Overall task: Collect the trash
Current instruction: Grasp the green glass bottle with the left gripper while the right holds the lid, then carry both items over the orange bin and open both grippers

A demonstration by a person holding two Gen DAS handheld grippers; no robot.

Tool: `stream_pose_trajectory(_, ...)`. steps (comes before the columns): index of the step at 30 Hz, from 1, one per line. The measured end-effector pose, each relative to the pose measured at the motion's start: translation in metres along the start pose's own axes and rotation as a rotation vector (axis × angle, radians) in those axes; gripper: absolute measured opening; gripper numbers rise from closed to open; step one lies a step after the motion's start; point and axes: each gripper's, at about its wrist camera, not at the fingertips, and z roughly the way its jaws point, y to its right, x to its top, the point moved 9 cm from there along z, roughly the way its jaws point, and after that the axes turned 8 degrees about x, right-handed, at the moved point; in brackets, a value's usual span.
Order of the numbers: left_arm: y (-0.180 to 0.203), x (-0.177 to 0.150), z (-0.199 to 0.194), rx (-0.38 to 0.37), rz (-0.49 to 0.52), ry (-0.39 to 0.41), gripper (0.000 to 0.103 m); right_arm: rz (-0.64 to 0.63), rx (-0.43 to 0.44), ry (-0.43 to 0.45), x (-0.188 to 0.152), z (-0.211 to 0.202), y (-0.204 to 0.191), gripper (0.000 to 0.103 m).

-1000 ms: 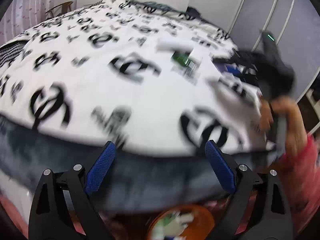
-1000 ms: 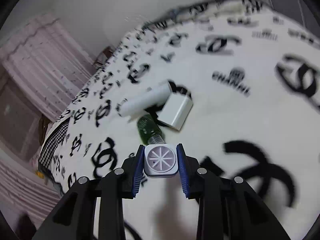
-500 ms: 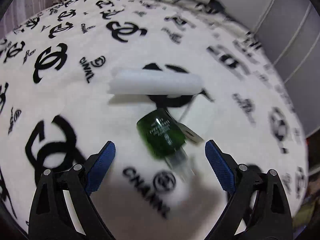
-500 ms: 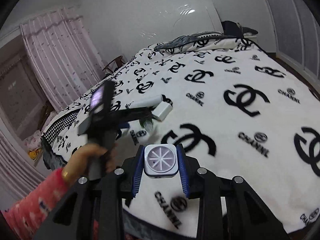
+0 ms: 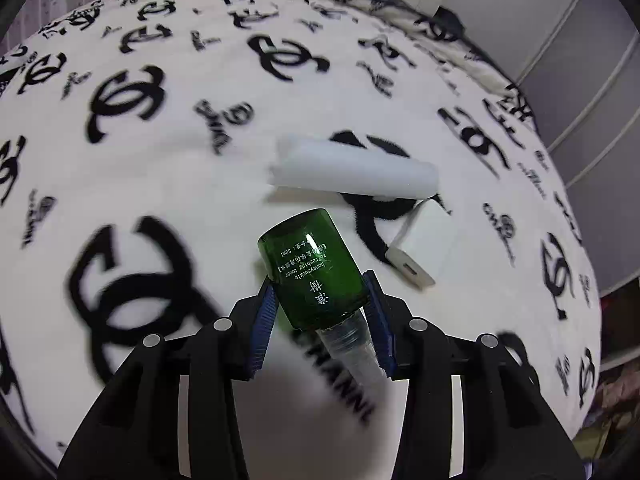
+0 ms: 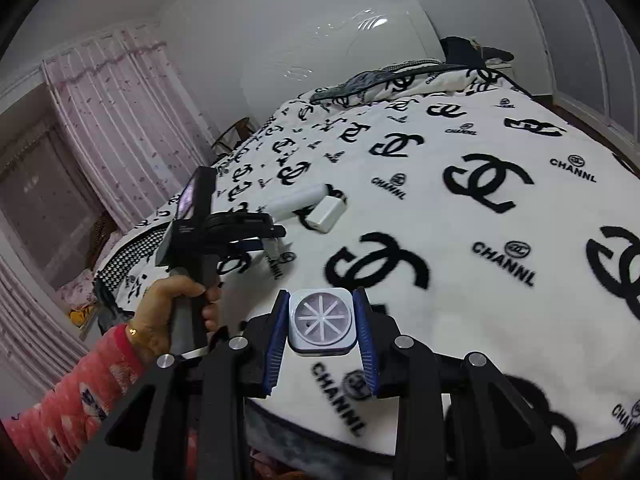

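Green bottle [image 5: 310, 266], white roll [image 5: 352, 174], white box [image 5: 420, 246] on blanket [image 5: 160, 168].

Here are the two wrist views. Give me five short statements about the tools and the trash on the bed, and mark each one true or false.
1. The left tool grips a green bottle. True.
2. The right tool is empty. False: it is shut on a square white box.
3. A white roll lies on the blanket. True.
4. The white charger is inside the left tool. False: it lies on the blanket, beside the bottle.
5. The bottle is red. False: it is green.
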Motion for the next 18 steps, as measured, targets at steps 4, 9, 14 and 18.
stream_pose_trajectory(4, -0.006, -0.013, -0.043, -0.059, 0.052, 0.049, 0.042, -0.030, 0.010, -0.005, -0.006, -0.002, -0.020, 0.032)
stream_pose_trajectory(9, -0.007, -0.069, -0.111, -0.081, 0.231, 0.126, 0.042, -0.099, 0.010, -0.026, -0.020, -0.007, -0.053, 0.032)
stream_pose_trajectory(14, -0.013, -0.136, -0.155, -0.072, 0.346, 0.152, 0.042, -0.154, 0.007, -0.067, -0.050, -0.014, -0.083, 0.032)
stream_pose_trajectory(18, -0.028, -0.201, -0.166, -0.057, 0.399, 0.130, 0.042, -0.175, 0.005, -0.132, -0.092, -0.016, -0.100, 0.032)
